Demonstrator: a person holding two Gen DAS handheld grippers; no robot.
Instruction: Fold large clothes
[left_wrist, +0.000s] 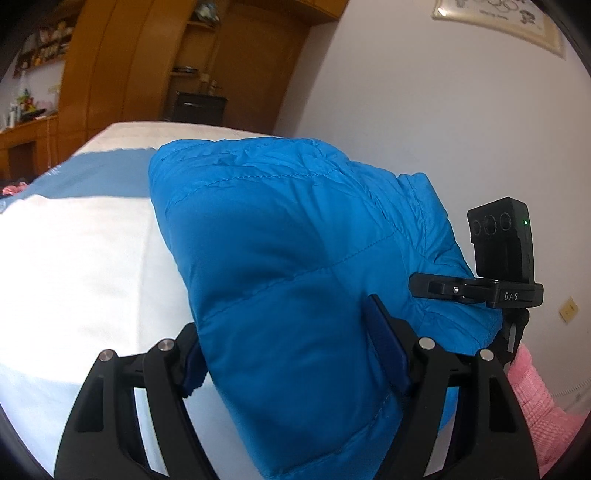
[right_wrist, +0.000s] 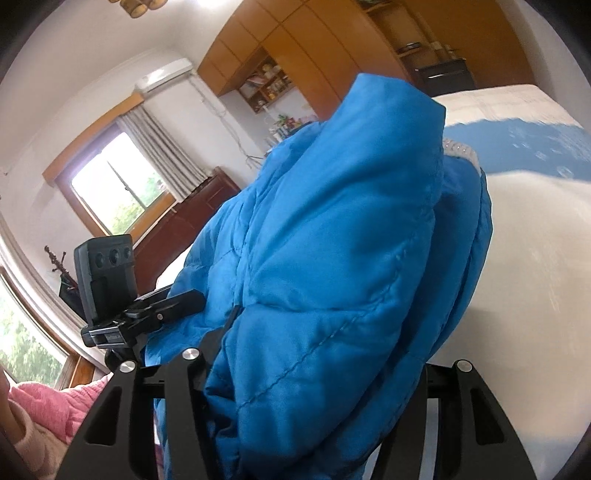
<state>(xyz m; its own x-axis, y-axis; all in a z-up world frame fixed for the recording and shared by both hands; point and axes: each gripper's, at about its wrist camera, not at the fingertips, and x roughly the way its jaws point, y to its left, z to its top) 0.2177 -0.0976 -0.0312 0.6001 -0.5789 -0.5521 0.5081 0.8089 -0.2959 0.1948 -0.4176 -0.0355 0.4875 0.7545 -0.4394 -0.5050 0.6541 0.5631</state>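
A bright blue quilted puffer jacket (left_wrist: 288, 240) is held up above a white bed (left_wrist: 74, 266). My left gripper (left_wrist: 291, 354) is shut on a thick bunch of the jacket, its blue-padded fingers (left_wrist: 384, 343) pressing into the fabric from both sides. In the right wrist view the same jacket (right_wrist: 332, 258) bulges over my right gripper (right_wrist: 317, 369), which is shut on it; its right finger is hidden under the fabric. A grey knit collar trim (right_wrist: 461, 151) shows at the jacket's top edge. The right gripper's tracker block (left_wrist: 498, 240) shows in the left wrist view.
The bed carries a blue band (left_wrist: 96, 173) across its white cover. Wooden wardrobes (left_wrist: 129, 62) stand behind it. A window (right_wrist: 118, 184) and a dark dresser (right_wrist: 184, 225) lie to the left. My pink sleeve (left_wrist: 535, 406) is beside the gripper.
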